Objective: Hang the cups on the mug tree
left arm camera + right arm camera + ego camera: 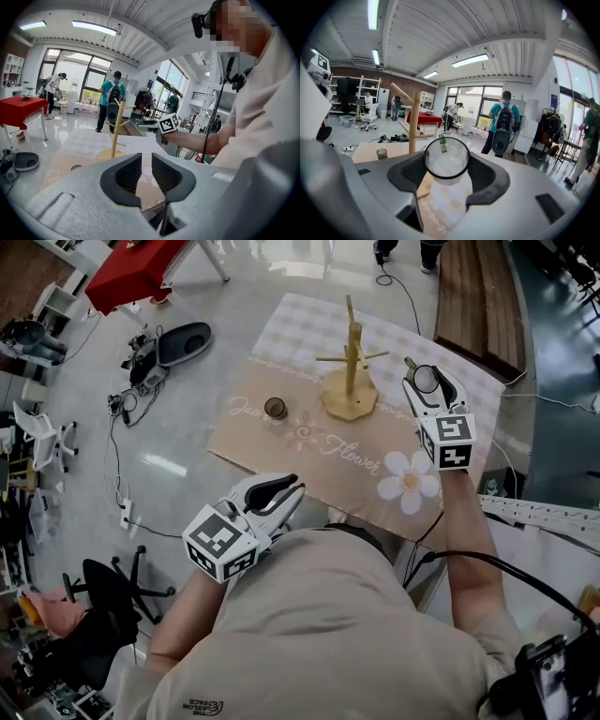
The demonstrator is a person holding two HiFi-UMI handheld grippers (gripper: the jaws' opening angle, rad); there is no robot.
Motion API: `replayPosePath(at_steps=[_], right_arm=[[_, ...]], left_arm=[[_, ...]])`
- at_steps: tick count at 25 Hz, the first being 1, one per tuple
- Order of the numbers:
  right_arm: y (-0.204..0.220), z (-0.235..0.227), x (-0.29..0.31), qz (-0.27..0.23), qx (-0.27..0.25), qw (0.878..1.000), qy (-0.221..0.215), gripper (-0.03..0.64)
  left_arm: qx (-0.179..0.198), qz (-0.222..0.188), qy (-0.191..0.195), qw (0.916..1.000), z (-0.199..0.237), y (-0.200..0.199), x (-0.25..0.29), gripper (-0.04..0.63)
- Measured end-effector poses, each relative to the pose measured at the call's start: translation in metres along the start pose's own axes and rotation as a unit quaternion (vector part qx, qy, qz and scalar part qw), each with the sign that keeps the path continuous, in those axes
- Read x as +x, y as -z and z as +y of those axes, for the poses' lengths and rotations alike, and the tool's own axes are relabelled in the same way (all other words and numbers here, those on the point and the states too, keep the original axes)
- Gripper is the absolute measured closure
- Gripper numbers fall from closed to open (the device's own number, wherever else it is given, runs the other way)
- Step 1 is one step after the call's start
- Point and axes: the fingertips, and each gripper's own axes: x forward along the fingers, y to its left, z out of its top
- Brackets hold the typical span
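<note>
A wooden mug tree (352, 362) stands at the middle of the tan flowered table mat (309, 442); in the right gripper view the tree (412, 124) rises just left of my jaws. My right gripper (427, 381) hovers to the tree's right, shut on a clear cup (446, 159) with a green handle. A small dark cup (276, 408) sits on the mat left of the tree. My left gripper (281, 488) hangs near the mat's front edge. Its jaws stand slightly apart with nothing between them (146, 171).
A red table (141, 268) and cables with a dark pad (183, 341) lie on the floor to the left. A black office chair (103, 592) stands at the lower left, a wooden bench (478, 296) behind the table. People stand in the background.
</note>
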Motion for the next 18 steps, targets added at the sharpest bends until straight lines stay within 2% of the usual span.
replayPosePath(at_steps=[6, 18], right_arm=[[-0.022, 0.008, 0.027, -0.002, -0.024, 1.0, 0.011, 0.341], [-0.006, 0.057, 0.051, 0.006, -0.071, 0.997, 0.02, 0.341]], left_arm=[[-0.006, -0.011, -0.02, 0.9997, 0.005, 0.003, -0.016, 0.537], [-0.028, -0.018, -0.054, 0.998, 0.018, 0.019, -0.046, 0.537]])
